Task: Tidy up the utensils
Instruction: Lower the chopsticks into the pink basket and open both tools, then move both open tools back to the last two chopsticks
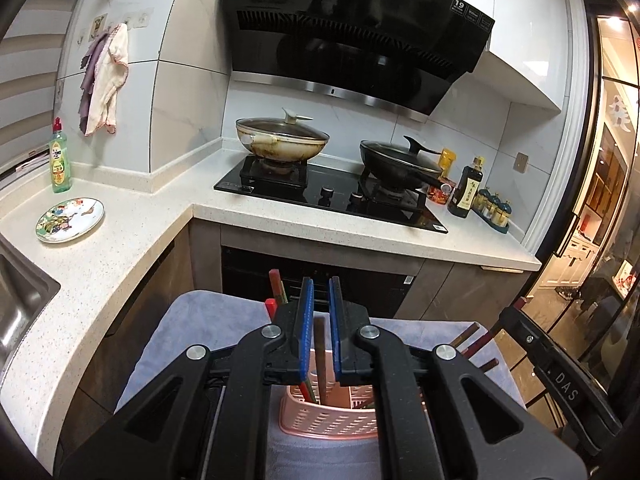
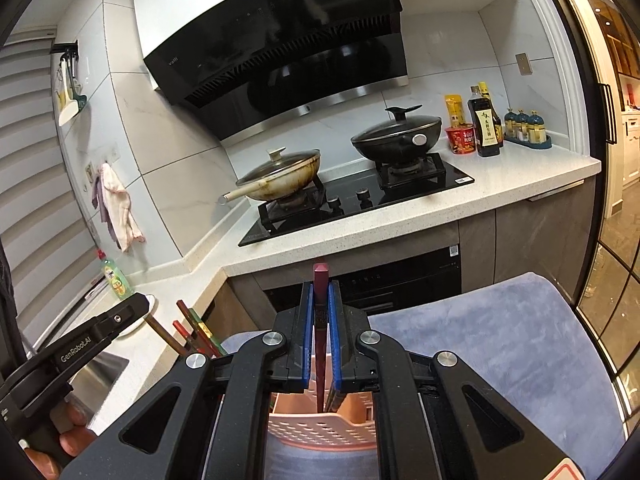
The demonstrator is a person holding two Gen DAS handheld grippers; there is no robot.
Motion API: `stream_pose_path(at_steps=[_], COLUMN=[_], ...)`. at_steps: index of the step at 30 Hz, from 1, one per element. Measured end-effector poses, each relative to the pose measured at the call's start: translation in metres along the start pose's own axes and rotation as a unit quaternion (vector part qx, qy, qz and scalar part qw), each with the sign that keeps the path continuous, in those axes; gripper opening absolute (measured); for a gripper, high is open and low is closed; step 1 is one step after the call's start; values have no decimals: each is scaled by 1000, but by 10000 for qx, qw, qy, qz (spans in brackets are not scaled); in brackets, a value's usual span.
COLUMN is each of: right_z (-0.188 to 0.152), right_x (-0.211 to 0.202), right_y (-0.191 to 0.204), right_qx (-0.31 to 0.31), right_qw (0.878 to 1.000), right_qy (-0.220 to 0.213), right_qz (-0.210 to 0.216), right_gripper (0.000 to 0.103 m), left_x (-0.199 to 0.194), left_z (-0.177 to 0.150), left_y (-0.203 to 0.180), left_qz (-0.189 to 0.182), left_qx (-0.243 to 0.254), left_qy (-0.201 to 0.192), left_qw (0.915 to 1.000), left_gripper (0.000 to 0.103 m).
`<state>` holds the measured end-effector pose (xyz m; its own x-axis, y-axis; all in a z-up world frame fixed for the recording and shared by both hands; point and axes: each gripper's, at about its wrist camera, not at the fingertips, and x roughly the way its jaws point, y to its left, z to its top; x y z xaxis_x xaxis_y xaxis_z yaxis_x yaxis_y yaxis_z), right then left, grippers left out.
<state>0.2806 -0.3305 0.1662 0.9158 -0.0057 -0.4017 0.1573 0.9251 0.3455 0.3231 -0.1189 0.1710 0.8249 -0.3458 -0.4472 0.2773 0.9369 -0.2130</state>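
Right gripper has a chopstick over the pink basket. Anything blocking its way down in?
Nothing visible blocks it. The right gripper is shut on the dark red chopstick, whose lower end already dips inside the pink basket beside other chopsticks standing there.

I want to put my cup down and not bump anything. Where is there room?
The white counter is bare between the painted plate and the stove, and along its front edge below the stove. The grey cloth right of the pink basket is bare too. It is crowded beside the black pan, where bottles and jars stand.
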Motion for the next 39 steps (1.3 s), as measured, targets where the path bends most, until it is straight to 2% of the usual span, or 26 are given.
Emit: stream_pose_path(at_steps=[2,4,6,8,13,15,19,23,28,39], right_z=[-1,-1,-1,0,-7,-12,-26,-42,-69,-176], right_x=[-3,-7,-15,-25,-48,-59,-79,-101,-127,-168], right_y=[-2,-3,-5,-6,-1,1,3,5,7,4], right_qx=[-15,15,56,44,-93,-169,-217,-267,-492,-867], right_qw=[10000,10000,10000,9999,9998,9996,9994,9990,9983,9921], right_qy=[-9,-14,-61,-138,-136,-143,-97,-8,101,912], right_qz=[-54,-24,8,34,137,170,259,352,280,7], right_gripper=[15,17,24,31,31,31,36,37,37,37], left_x=[-2,-4,-10,-15,-30,-39,-55,-68,-87,-123], left_z=[-2,-4,-6,-8,-16,-22,-36,-51,-77,-164], left_y=[0,1,1,1,-2,-4,-6,-6,0,18], left_qz=[9,39,79,88,102,161,196,271,370,660], left_qx=[6,12,27,45,140,193,280,332,385,548], left_qy=[44,50,-1,-32,41,61,117,238,443,885], left_qw=[10000,10000,10000,9999,9998,9997,9993,9988,9976,9924], left_gripper=[13,25,43,48,55,63,64,65,70,70])
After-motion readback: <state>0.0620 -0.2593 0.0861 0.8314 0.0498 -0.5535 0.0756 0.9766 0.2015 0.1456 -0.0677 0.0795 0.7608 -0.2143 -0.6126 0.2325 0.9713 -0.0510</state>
